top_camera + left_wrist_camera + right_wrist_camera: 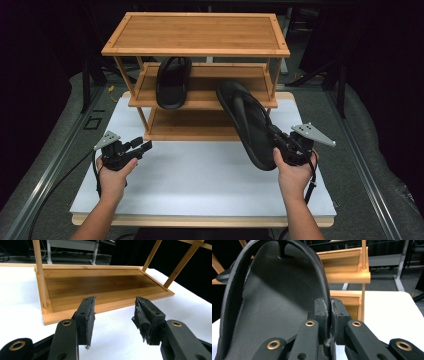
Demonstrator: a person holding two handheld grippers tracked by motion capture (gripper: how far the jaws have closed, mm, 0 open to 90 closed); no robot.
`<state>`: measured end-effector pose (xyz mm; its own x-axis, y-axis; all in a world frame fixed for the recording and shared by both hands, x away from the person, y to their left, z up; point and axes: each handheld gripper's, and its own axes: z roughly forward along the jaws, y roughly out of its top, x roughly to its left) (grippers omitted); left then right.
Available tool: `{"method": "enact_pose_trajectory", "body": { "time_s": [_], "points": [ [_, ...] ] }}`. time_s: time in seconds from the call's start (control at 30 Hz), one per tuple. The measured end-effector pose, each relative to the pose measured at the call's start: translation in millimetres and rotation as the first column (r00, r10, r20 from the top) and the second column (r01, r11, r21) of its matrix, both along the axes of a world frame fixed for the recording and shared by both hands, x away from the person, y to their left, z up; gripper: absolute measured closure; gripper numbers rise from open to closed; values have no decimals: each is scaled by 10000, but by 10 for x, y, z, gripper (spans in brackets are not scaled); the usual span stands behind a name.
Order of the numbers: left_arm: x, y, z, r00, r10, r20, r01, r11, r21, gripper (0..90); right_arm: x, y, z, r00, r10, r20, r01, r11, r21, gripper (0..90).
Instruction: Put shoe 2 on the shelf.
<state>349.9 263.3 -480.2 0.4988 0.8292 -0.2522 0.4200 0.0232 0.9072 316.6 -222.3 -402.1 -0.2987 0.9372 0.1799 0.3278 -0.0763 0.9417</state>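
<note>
A three-tier bamboo shoe rack stands at the back of the white table. One black flip-flop lies on its middle shelf at the left. A second black flip-flop hangs in the air, tilted, in front of the rack's right side. My right gripper is shut on its edge near the heel; in the right gripper view the jaws pinch the sandal's rim. My left gripper stands open and empty just left of the rack's bottom shelf, facing it.
The white board covers the table in front of the rack. Dark stands and table legs rise behind and beside the table. Cables trail from the left gripper over the table's left edge.
</note>
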Motion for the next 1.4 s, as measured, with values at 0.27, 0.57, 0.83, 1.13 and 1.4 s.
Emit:
{"method": "enact_pose_trajectory", "body": {
  "time_s": [0.27, 0.57, 0.83, 1.13, 1.4],
  "points": [
    [8, -11, -15, 10000, -80, -51, 81, 10000, 27, 507, 294, 130, 90, 9996, -287, 80, 290, 9990, -336, 842],
    [18, 35, -24, 9999, 30, -113, -30, 10000, -50, 507, 597, 319, 184, 9990, -436, -29, 434, 9979, -486, 842],
    [18, 25, -30, 9999, -23, -139, 22, 10000, -22, 507, 846, 465, 337, 9983, -579, 39, 580, 9959, -693, 841],
    [28, 14, -49, 9998, -83, -198, 83, 10000, -3, 507, 1019, 604, 370, 9967, -808, -32, 800, 9913, -1043, 840],
    [25, -7, -57, 9997, -121, -196, 120, 9999, -44, 507, 1174, 656, 320, 9905, -1335, -328, 1294, 9858, -1068, 840]
  ]
}}
